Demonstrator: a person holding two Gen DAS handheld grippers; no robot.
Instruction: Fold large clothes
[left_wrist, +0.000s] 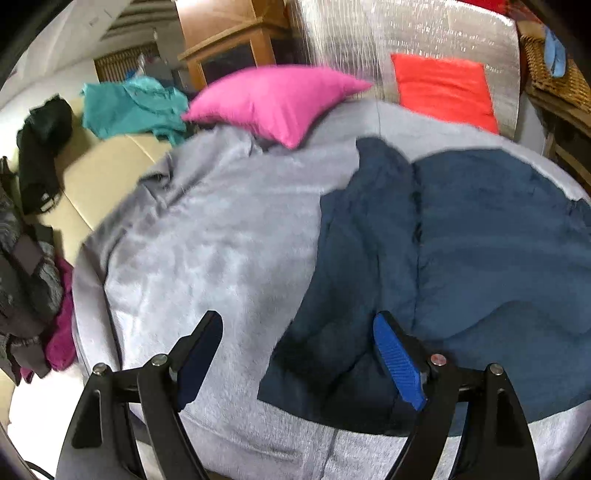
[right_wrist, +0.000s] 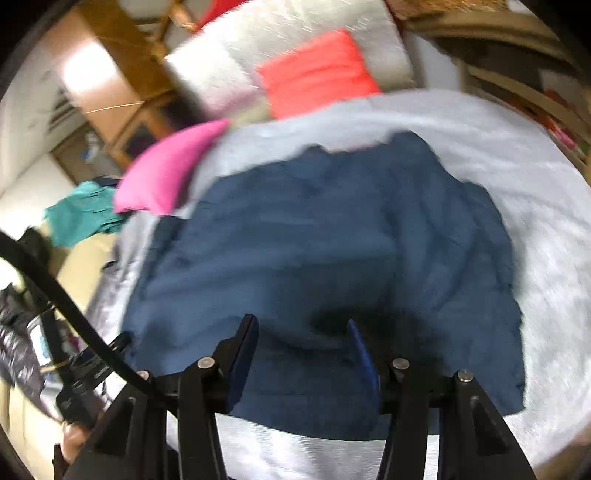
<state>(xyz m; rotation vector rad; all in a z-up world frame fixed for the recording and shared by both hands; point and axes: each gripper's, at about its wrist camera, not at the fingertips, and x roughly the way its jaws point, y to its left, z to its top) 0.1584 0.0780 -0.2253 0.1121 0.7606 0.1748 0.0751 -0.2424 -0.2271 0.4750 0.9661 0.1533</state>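
A large navy blue garment lies spread on a grey blanket, folded over itself with a long crease down its left side. In the right wrist view the navy garment fills the middle of the grey blanket. My left gripper is open, hovering just above the garment's left near edge, holding nothing. My right gripper is open above the garment's near edge, empty. The right wrist view is blurred by motion.
A pink pillow and a red-orange pillow lie at the blanket's far end. A teal garment and a black bag sit on the beige surface at left. Dark clothes pile at the left edge. A wicker basket stands far right.
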